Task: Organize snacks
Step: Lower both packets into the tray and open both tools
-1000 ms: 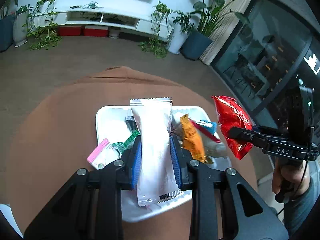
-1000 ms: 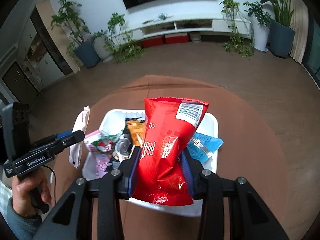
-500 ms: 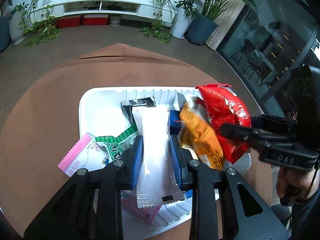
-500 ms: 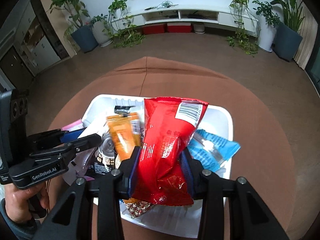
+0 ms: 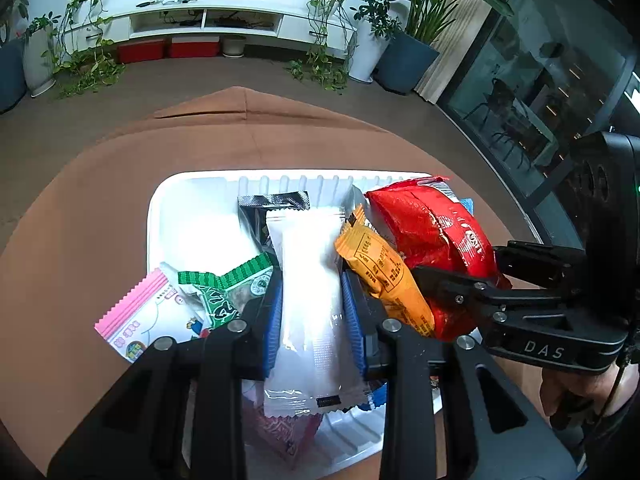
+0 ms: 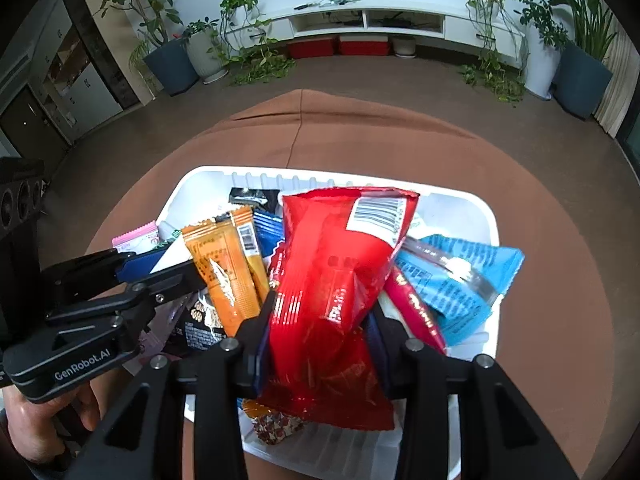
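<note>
A white bin (image 5: 192, 184) (image 6: 472, 208) full of snack packs stands on a round brown table. My left gripper (image 5: 310, 280) is shut on a white snack packet (image 5: 310, 272) and holds it low over the bin's middle. My right gripper (image 6: 320, 308) is shut on a red chip bag (image 6: 340, 264) and holds it down inside the bin; that bag (image 5: 432, 232) and gripper (image 5: 460, 276) show at the right in the left wrist view. An orange bar (image 5: 384, 276) (image 6: 224, 264) lies between the two held packs. My left gripper (image 6: 156, 264) shows at the left in the right wrist view.
Other packs lie in the bin: pink (image 5: 140, 320), green (image 5: 228, 284), black (image 5: 272, 204), light blue (image 6: 460, 272), dark blue (image 6: 268, 228). The brown tablecloth (image 5: 260, 132) surrounds the bin. Floor, plants and a white TV shelf lie beyond.
Both grippers have come down toward the bin with their packs, and the bin now looms larger. The red bag has moved from beside the bin into it, next to the orange bar.
</note>
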The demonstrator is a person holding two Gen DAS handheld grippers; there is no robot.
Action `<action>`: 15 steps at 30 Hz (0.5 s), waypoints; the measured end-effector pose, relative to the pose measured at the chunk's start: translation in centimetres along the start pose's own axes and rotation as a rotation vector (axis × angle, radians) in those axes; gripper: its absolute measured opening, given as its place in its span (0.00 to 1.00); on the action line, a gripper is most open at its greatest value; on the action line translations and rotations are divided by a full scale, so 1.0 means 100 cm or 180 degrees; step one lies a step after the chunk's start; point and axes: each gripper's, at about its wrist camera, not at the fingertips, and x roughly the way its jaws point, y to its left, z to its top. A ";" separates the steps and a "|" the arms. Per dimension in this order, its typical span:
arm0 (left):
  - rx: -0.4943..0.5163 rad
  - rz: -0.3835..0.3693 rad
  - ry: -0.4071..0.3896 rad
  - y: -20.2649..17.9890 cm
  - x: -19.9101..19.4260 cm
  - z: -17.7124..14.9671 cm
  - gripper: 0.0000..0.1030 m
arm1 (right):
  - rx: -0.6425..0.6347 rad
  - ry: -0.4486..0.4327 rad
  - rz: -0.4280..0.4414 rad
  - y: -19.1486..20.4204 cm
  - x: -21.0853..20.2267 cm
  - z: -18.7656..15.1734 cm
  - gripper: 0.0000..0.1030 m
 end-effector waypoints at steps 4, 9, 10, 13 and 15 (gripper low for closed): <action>0.0007 0.0011 -0.0045 -0.002 0.003 -0.003 0.27 | -0.0013 -0.0009 -0.0004 0.001 0.002 0.000 0.42; -0.0013 0.0012 -0.0060 -0.004 -0.004 -0.009 0.30 | -0.0052 -0.0049 -0.0030 0.004 0.001 -0.001 0.46; -0.0027 0.0022 -0.0063 0.000 -0.004 -0.008 0.37 | -0.0063 -0.0057 -0.0031 0.005 0.001 -0.001 0.50; 0.0025 0.0074 -0.0065 -0.003 -0.003 -0.006 0.54 | -0.0112 -0.0056 -0.0079 0.008 0.000 -0.003 0.56; -0.0003 0.0055 -0.0077 -0.001 -0.004 -0.005 0.56 | -0.0085 -0.0057 -0.0053 0.007 0.000 -0.003 0.56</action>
